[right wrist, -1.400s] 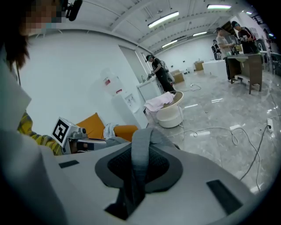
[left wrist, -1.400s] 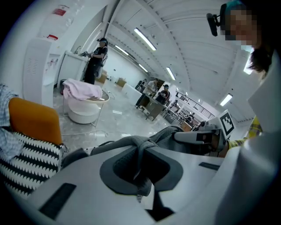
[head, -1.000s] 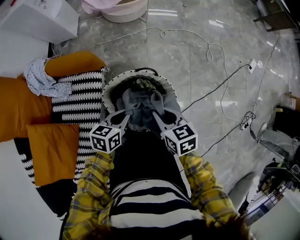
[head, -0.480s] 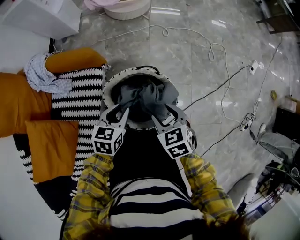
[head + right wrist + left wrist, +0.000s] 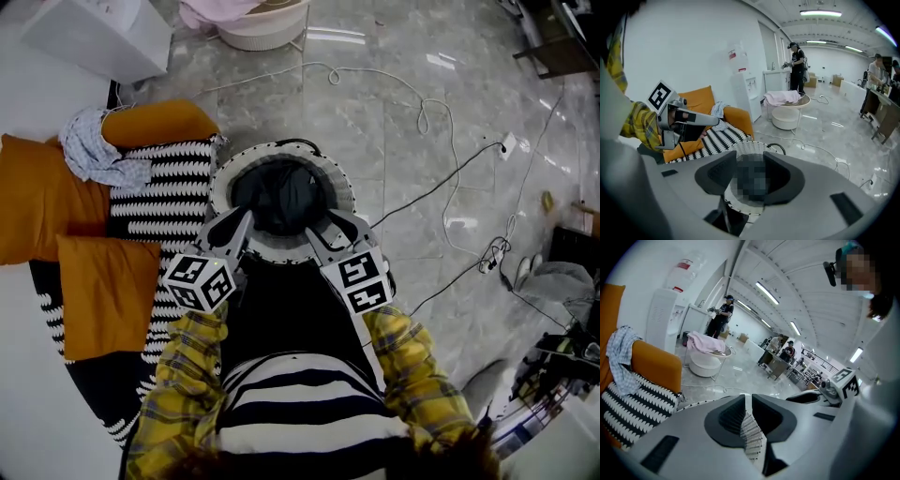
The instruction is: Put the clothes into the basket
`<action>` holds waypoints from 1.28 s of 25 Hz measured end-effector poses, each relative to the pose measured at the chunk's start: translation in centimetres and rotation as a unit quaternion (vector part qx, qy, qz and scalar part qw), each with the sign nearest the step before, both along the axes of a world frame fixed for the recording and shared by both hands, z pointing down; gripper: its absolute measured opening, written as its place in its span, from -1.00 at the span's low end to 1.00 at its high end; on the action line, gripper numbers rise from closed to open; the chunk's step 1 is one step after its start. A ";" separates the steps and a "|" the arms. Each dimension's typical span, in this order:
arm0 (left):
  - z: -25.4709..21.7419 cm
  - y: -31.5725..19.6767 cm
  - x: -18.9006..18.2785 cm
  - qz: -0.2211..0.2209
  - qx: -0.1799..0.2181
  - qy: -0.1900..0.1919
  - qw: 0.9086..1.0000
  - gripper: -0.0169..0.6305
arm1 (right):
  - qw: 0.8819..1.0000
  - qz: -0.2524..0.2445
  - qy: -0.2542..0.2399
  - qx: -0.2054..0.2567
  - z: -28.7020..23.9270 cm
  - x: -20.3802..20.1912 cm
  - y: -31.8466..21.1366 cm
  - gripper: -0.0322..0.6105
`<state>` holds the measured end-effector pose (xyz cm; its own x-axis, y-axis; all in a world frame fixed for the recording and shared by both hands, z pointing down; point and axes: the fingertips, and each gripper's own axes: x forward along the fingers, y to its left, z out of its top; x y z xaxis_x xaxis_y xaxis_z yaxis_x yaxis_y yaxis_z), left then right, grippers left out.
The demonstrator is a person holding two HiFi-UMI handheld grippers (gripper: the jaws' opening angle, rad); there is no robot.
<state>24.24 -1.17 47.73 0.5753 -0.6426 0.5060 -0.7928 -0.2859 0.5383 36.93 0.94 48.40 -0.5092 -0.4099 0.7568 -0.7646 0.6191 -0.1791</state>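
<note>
Grey marble floor [image 5: 450,112], crossed by loose cables [image 5: 422,103], surrounds a round white basket [image 5: 217,183] that stands just beside a striped throw [image 5: 169,187] and a row of orange cushions [image 5: 47,202]. A person in yellow plaid sleeves [image 5: 187,375] leans over the basket with a gripper in each hand. A grey garment [image 5: 281,197] lies bundled down inside the basket, below the rim and clear of both tools. The left gripper [image 5: 234,223] hangs over the near rim. Its jaws have just been closing and now leave only a narrow slit with nothing in it, and the basket's weave shows through the gap. The right gripper [image 5: 330,225], alongside it over the same rim, has also just been closing, but its jaws stand well apart and empty, framing the basket beyond. Judging by how things lie, the job looks partly done: one piece is in and released, and neither tool carries anything. A blue-and-white checked cloth [image 5: 94,150] rests crumpled on the cushions, well apart from the basket, and looks to be the next piece to fetch. A pink cloth [image 5: 211,11] drapes a white tub [image 5: 262,28] farther across the floor. Whether it belongs to the job cannot be told.
</note>
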 end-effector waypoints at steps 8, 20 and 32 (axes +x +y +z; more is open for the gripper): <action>-4.3 0.0 -2.0 -0.046 0.042 0.023 0.998 -0.78 | 0.999 -0.008 -0.042 0.030 -2.9 -0.4 -1.3 -0.47; -7.6 -1.0 -13.4 -0.158 0.114 -0.012 0.981 -0.79 | 0.994 -0.044 -0.055 0.087 -7.1 -8.9 -5.8 -0.76; -8.7 -3.7 -29.2 -0.265 0.128 -0.043 0.955 -0.79 | 0.985 -0.115 -0.078 0.102 -8.8 -24.5 -11.4 -0.78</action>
